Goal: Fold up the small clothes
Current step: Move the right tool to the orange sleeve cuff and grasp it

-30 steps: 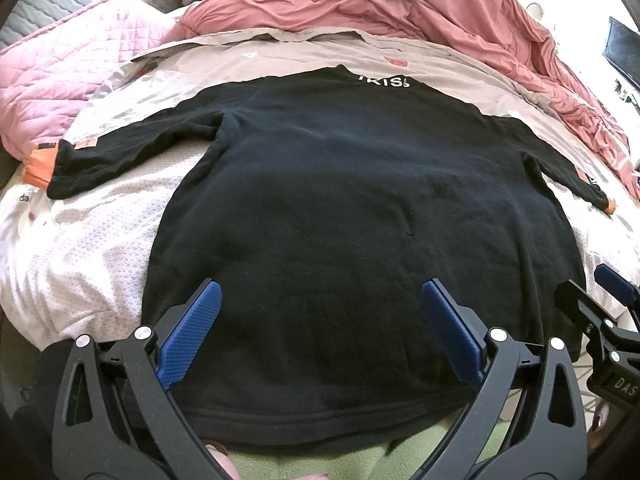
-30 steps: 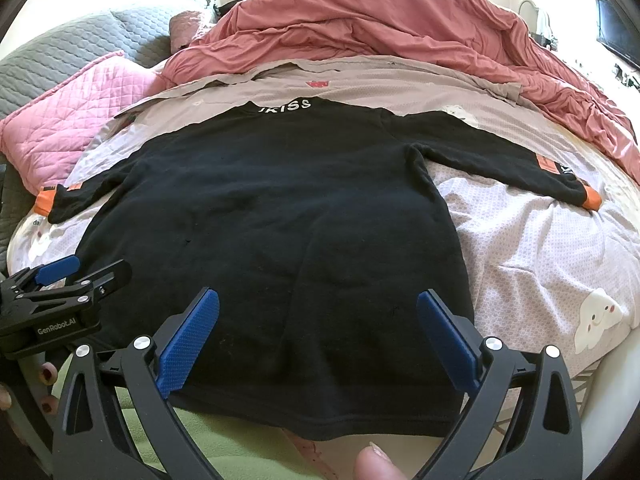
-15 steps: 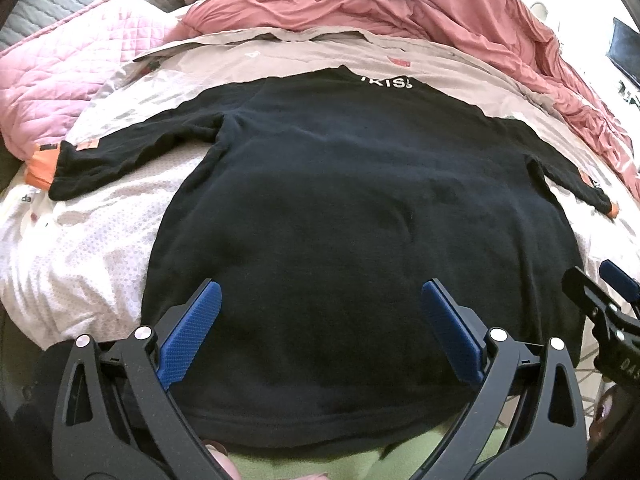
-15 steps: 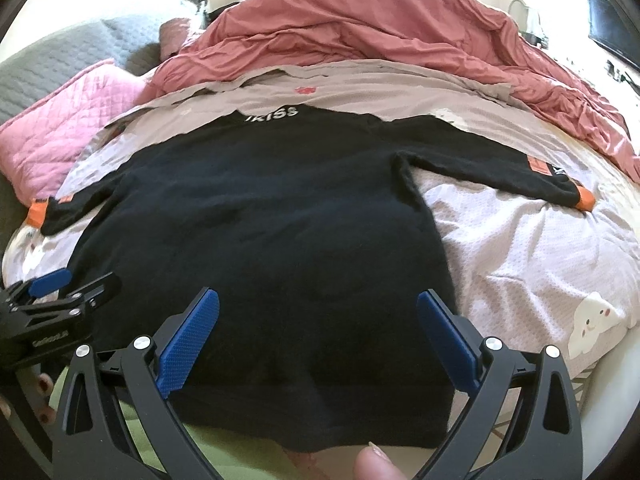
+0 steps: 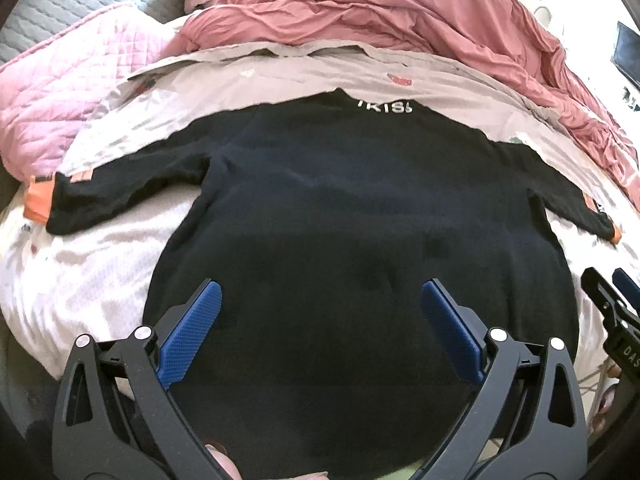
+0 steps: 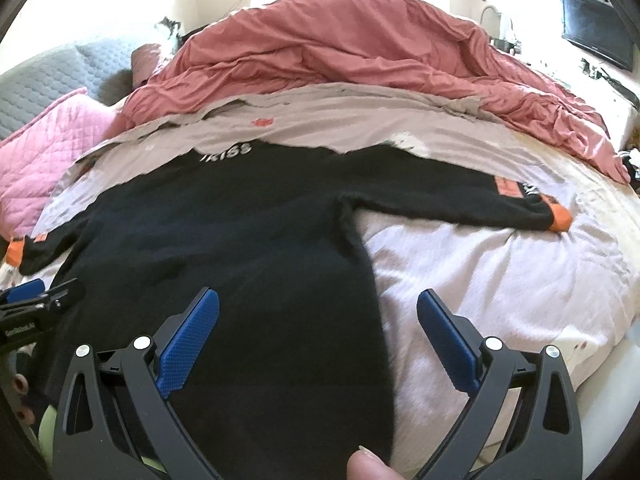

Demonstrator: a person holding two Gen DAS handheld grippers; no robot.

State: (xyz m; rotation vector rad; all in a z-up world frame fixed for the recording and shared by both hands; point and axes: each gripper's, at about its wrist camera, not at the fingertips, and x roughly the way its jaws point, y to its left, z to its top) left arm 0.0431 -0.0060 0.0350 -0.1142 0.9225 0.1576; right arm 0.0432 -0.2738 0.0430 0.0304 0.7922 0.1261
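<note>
A black long-sleeved top with orange cuffs and white letters at the collar lies flat, sleeves spread, on the bed; it also shows in the right wrist view. My left gripper is open and empty, hovering over the lower middle of the top near its hem. My right gripper is open and empty, over the top's lower right edge, with one finger over the sheet. Each gripper shows at the edge of the other's view: the right one, the left one.
The bed has a pale lilac sheet. A bunched dusty-red duvet lies at the far side. A pink quilted pillow and a grey quilted headboard are at the left. A dark screen hangs at the far right.
Both grippers have moved forward and lower over the top's hem, and the right one has shifted toward the right edge. The top has not moved. Both grippers stayed open.
</note>
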